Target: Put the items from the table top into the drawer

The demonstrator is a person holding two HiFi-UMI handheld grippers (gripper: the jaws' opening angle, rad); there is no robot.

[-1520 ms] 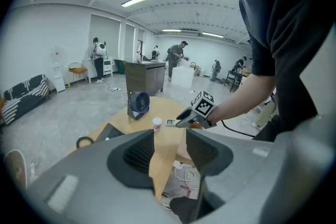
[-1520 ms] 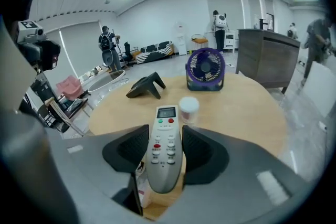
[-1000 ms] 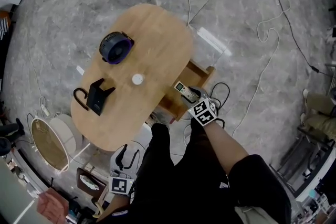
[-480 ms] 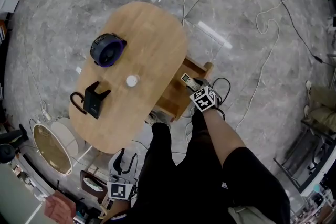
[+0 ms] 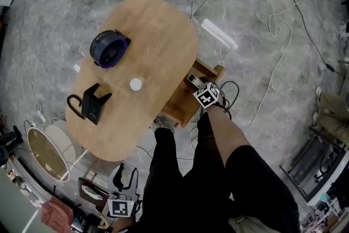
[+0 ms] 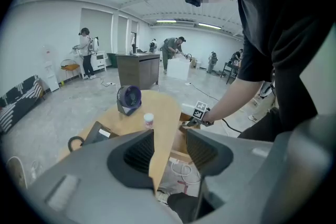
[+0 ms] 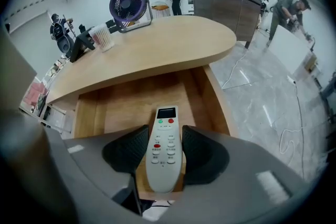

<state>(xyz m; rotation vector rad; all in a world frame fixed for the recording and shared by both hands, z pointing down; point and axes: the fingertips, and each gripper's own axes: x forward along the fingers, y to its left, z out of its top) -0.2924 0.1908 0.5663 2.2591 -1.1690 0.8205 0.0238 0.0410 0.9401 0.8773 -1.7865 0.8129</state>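
Right gripper (image 7: 165, 136) with a slim white remote control (image 7: 166, 118) at the open wooden drawer (image 7: 115, 107).
Its jaws pinch the remote's sides above the drawer's near edge, right of the oval wooden table (image 5: 158, 35). The left gripper (image 6: 167, 147) hangs near left, jaws spread, empty. A round purple fan (image 5: 109, 49) and a small white jar (image 5: 136, 84) sit on the tabletop.

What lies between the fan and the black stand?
Bare tabletop between fan and stand, per head view; the white bottle sits off to the side.

Black short-sleeved shirt (image 5: 257, 174), black trousers (image 5: 170, 172) — grey left claw (image 6: 169, 147), grey right claw (image 7: 165, 140), black-and-white marker cube (image 5: 206, 96).
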